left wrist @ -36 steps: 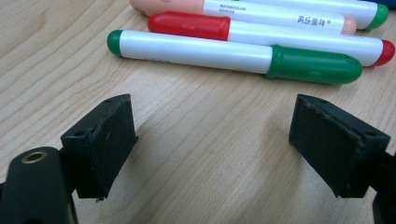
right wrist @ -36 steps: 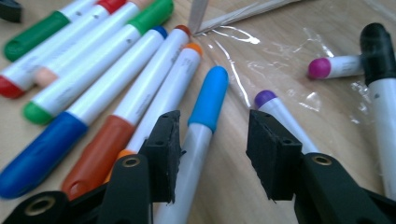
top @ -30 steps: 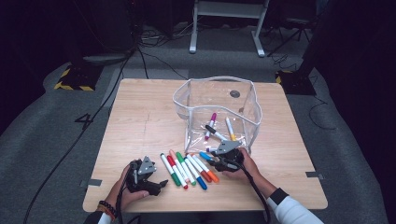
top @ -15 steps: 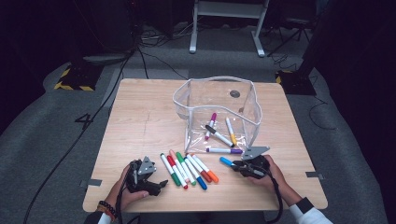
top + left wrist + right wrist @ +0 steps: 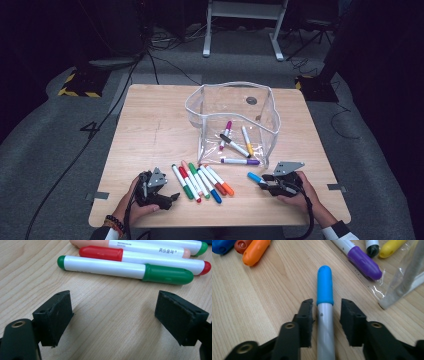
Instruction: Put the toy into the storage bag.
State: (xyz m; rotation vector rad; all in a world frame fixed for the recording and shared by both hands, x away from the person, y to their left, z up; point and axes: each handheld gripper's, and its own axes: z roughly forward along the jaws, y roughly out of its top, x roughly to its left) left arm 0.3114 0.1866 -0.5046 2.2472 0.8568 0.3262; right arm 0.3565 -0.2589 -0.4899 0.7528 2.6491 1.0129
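The right gripper has just been opening; its jaws now stand a little apart on either side of the light-blue marker, the pads seemingly just clear of its grey barrel; the marker lies on the wooden table, well right of the row of markers and just in front of the clear pouch; the left gripper rests with jaws wide apart over bare wood, near the green marker.
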